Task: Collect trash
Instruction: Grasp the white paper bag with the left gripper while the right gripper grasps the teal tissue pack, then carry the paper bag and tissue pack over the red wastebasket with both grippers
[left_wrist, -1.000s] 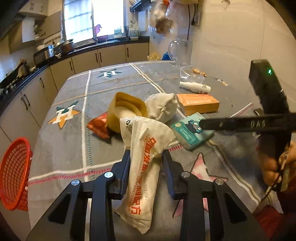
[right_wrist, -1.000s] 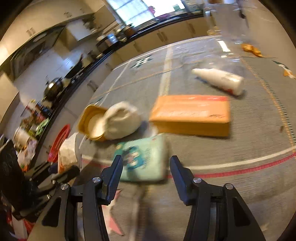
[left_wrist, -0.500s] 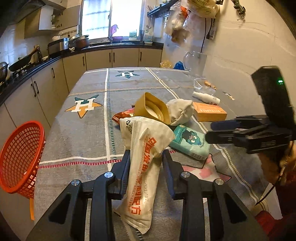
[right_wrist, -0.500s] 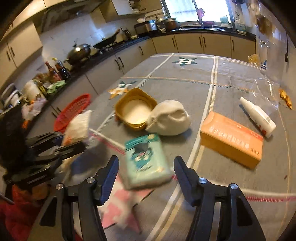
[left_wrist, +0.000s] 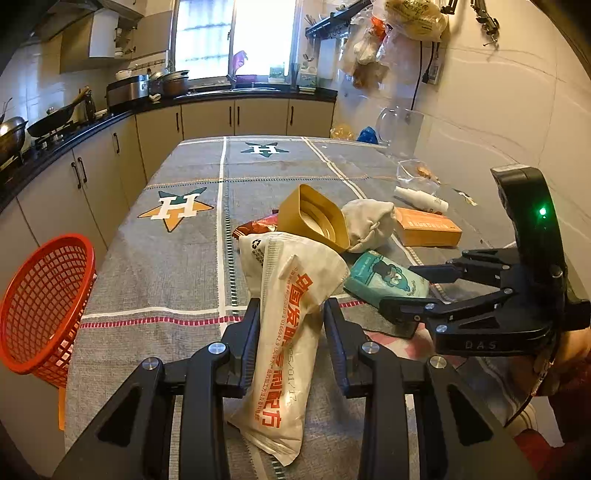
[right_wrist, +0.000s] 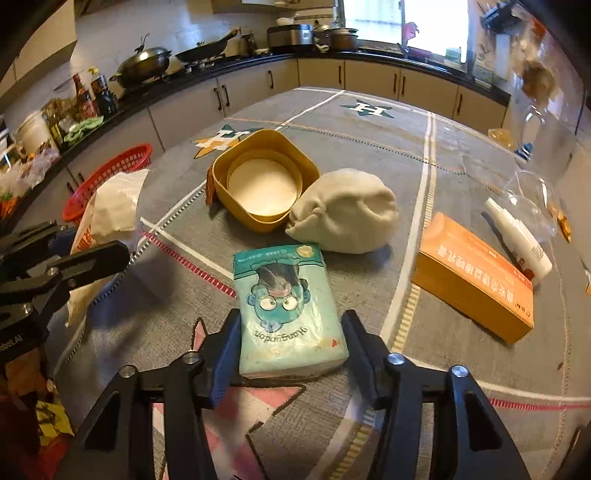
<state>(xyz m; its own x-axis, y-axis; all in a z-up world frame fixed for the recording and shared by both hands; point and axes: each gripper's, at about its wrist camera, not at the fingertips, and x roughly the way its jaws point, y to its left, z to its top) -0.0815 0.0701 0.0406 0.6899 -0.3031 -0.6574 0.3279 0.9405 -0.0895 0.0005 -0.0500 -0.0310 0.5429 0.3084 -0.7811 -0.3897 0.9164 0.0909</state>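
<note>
My left gripper (left_wrist: 290, 314) is shut on a white wrapper with orange print (left_wrist: 288, 317) and holds it above the near table edge. My right gripper (right_wrist: 290, 328) is open, with a teal tissue pack (right_wrist: 286, 306) lying on the table between its fingers; the pack also shows in the left wrist view (left_wrist: 384, 278). A red mesh basket (left_wrist: 40, 302) hangs off the table's left side. A yellow square tub (right_wrist: 264, 179), a crumpled beige cloth bag (right_wrist: 345, 210), an orange box (right_wrist: 474, 275) and a white bottle (right_wrist: 519, 236) lie further back.
A red snack wrapper (left_wrist: 255, 227) lies behind the tub. A clear plastic bag (left_wrist: 415, 171) and a glass jug (left_wrist: 400, 127) stand at the far right by the wall. The grey cloth-covered table (left_wrist: 177, 258) stretches toward the kitchen counter.
My right gripper has swung round and moved in, so its fingers now sit either side of the teal tissue pack. My left gripper has drawn back and lifted with the white wrapper.
</note>
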